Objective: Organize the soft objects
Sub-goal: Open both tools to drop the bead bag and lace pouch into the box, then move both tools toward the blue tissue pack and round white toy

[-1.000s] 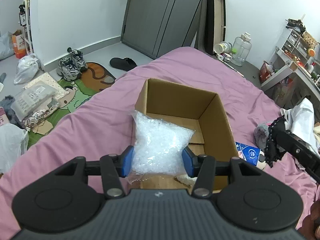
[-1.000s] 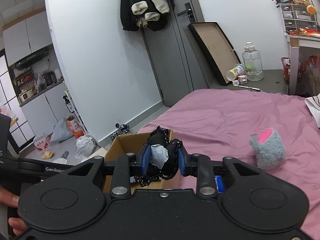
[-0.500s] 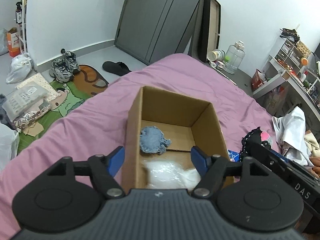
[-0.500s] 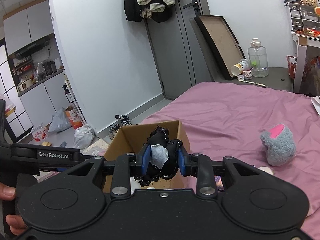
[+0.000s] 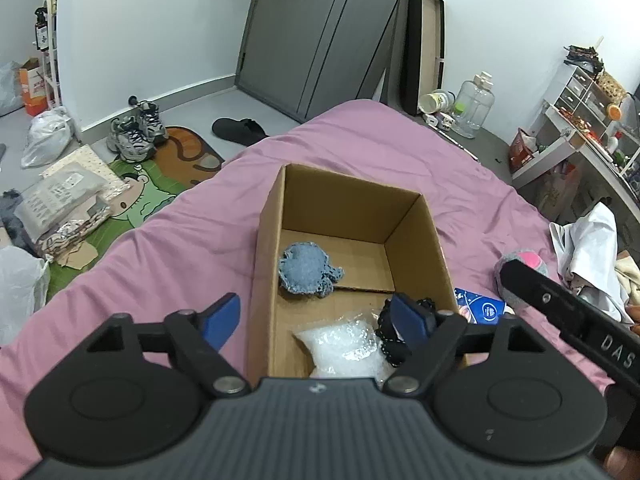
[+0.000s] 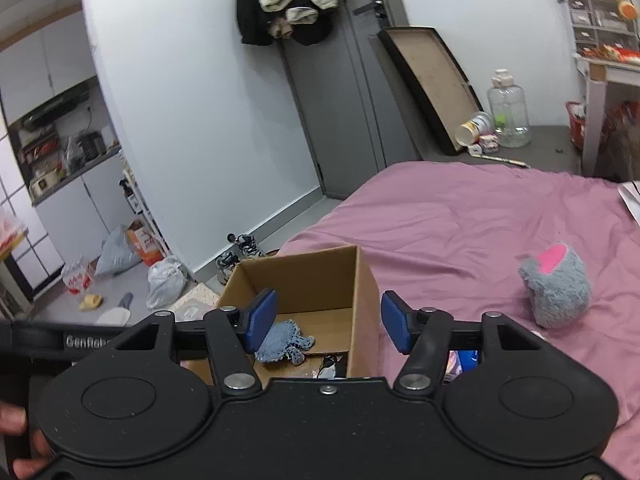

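Left gripper (image 5: 316, 320) jaws opening, nothing held, right gripper (image 6: 328, 322) jaws opening, nothing held, cardboard box (image 5: 416, 236) on bed (image 5: 168, 240), blue crocheted piece (image 5: 308, 268), clear plastic bag (image 5: 344, 346), black lace item (image 5: 386, 336) seen inside

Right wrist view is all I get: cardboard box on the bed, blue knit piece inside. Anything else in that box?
Observer: Yes. The left wrist view shows a clear bag of white pellets at the near end of the cardboard box.
Operator: Anything beside it?
Observer: A black lacy item lies on the bag's right, partly hidden by a finger of the left gripper.
Operator: Is that gripper holding either one?
Observer: No. Its jaws are opening and the pads press on nothing.
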`<state>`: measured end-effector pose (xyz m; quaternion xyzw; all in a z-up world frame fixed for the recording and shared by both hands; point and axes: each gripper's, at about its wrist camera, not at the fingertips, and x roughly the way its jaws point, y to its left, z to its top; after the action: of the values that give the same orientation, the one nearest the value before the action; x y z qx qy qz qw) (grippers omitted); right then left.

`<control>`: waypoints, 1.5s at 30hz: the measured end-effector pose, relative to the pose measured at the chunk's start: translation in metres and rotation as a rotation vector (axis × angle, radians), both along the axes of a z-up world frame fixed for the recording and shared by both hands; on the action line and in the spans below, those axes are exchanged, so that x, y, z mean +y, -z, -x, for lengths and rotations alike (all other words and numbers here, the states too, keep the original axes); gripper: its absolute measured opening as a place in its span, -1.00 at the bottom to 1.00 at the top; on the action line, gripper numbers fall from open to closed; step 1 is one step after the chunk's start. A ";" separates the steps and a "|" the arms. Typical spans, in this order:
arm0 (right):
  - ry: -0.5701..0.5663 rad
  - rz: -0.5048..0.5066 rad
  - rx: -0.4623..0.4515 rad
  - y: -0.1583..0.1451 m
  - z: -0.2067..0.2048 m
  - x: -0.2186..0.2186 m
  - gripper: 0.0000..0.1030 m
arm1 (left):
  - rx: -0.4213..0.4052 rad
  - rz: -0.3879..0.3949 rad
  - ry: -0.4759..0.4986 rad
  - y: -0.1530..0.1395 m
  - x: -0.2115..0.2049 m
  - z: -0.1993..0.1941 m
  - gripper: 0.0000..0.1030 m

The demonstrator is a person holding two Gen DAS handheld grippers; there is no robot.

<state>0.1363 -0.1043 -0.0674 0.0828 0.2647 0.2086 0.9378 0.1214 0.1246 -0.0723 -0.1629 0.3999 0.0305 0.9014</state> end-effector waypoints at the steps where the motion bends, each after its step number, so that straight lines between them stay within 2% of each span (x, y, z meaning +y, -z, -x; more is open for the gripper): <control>1: 0.009 -0.001 0.010 -0.001 -0.001 -0.002 0.24 | 0.001 -0.005 0.007 -0.002 -0.003 0.000 0.72; 5: 0.049 0.009 0.050 -0.004 -0.003 -0.009 0.54 | 0.011 -0.029 0.026 -0.007 -0.012 -0.001 0.81; 7: 0.065 0.011 0.067 -0.005 -0.004 -0.014 0.60 | 0.014 -0.036 0.027 -0.009 -0.016 -0.001 0.84; 11: 0.091 0.019 0.122 -0.007 -0.006 -0.025 0.62 | 0.031 -0.076 0.019 -0.010 -0.028 -0.003 0.86; 14: 0.107 0.006 0.154 -0.008 -0.006 -0.035 0.73 | 0.041 -0.068 0.017 -0.012 -0.035 -0.004 0.91; 17: 0.112 -0.001 0.180 -0.010 -0.006 -0.046 0.74 | 0.034 -0.078 0.008 -0.015 -0.043 -0.004 0.99; 22: 0.118 -0.028 0.206 -0.012 -0.008 -0.062 0.80 | 0.032 -0.076 0.014 -0.019 -0.057 -0.006 1.00; 29: 0.112 -0.069 0.212 -0.020 -0.010 -0.083 1.00 | 0.033 -0.071 0.008 -0.023 -0.079 -0.008 1.00; 36: 0.101 -0.120 0.239 -0.026 -0.016 -0.105 1.00 | 0.026 -0.069 0.004 -0.026 -0.097 -0.012 1.00; 45: 0.119 -0.179 0.249 -0.031 -0.025 -0.137 1.00 | 0.045 -0.110 0.031 -0.027 -0.130 -0.018 1.00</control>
<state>0.1609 -0.2415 -0.0365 0.2070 0.3540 0.1637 0.8972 0.1391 -0.0056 -0.0456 -0.1061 0.4203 0.0422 0.9002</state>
